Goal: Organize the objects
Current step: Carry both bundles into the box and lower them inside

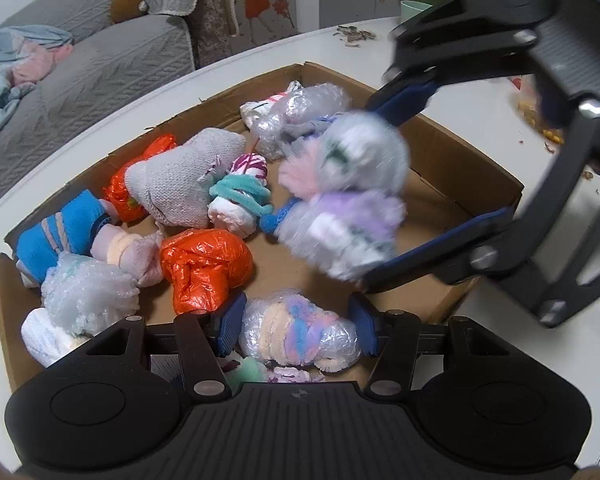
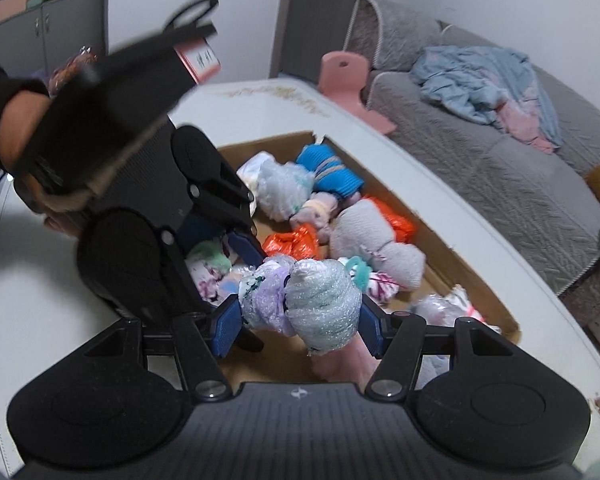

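Note:
A shallow cardboard box [image 1: 452, 152] on a white table holds several wrapped bundles. My left gripper [image 1: 296, 326] is closed around a bubble-wrapped pastel bundle [image 1: 300, 330] at the box's near edge. My right gripper [image 2: 298, 322] is shut on two bubble-wrapped bundles [image 2: 300, 300], one purple and one pale green, held above the box. In the left wrist view the right gripper [image 1: 374, 188] comes in from the right with those bundles [image 1: 348, 200], blurred by motion. In the right wrist view the left gripper [image 2: 236, 236] is at the left over the box [image 2: 440, 236].
The box also holds orange plastic bundles [image 1: 204, 264], a grey knitted bundle [image 1: 180, 184], a blue sock roll [image 1: 60, 236] and clear-wrapped ones [image 1: 296, 112]. Seed shells [image 1: 356, 34] lie on the table. A grey sofa [image 2: 500, 184] stands beyond the table, and a pink stool [image 2: 344, 76].

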Demonstrator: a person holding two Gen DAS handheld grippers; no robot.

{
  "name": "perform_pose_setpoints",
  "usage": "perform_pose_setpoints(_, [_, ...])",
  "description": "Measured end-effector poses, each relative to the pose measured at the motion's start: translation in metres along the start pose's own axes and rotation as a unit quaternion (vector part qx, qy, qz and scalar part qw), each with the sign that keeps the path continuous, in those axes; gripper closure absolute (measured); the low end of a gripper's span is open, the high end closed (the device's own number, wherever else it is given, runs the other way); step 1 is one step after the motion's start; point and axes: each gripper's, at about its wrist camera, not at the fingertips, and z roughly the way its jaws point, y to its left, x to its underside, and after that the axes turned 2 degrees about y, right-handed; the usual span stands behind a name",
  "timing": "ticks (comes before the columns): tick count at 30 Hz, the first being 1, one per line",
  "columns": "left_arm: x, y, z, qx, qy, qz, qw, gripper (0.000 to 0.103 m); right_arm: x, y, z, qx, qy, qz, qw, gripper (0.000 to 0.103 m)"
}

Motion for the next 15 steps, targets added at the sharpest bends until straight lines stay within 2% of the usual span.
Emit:
perform_pose_setpoints(4, [0.001, 0.001, 0.0, 0.003, 0.001, 0.004, 1.0, 0.041, 0.005, 0.001, 0.011, -0.005, 0.038, -0.027, 0.999, 0.046])
perform_pose_setpoints(12, [-0.009, 0.002, 0.006, -0.006, -0.003, -0.006, 1.0, 0.041, 0.013, -0.006, 0.01, 0.056, 0.098, -0.087, 0.99, 0.047])
perform_pose_setpoints(15, [-0.01, -0.002, 0.006, 0.0, -0.006, -0.001, 1.0, 0.041, 0.019, -0.008, 0.007, 0.059, 0.108, -0.088, 0.988, 0.047])
